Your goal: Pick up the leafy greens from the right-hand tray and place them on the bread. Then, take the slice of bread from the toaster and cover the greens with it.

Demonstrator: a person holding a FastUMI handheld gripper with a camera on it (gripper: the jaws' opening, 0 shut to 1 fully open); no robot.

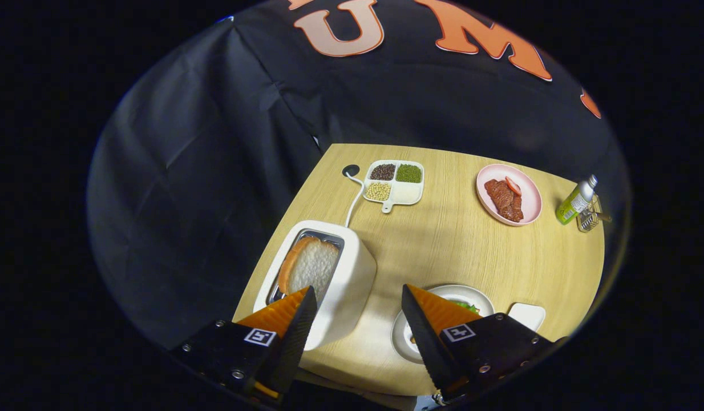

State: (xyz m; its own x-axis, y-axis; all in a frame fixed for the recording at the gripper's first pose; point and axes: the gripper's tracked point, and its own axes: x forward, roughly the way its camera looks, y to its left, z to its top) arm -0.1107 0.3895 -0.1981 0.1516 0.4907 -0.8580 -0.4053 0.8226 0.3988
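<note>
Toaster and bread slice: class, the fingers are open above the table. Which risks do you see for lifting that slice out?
1. The bread slice leans in the toaster slot, so the open gripper may pinch a corner and tear it.
2. The toaster's white cord trails across the table; tugging the toaster could drag it.
3. The plate sits close beside the toaster and could get knocked.

The gripper (357,297) carries two wedge-shaped, ridged fingers on dark blocks; each block bears a square printed marker and small silver screws.

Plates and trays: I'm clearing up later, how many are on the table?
4: the divided tray by the cable, pink plate with meat, white plate and white tray behind the open tool; others may hide.
</note>
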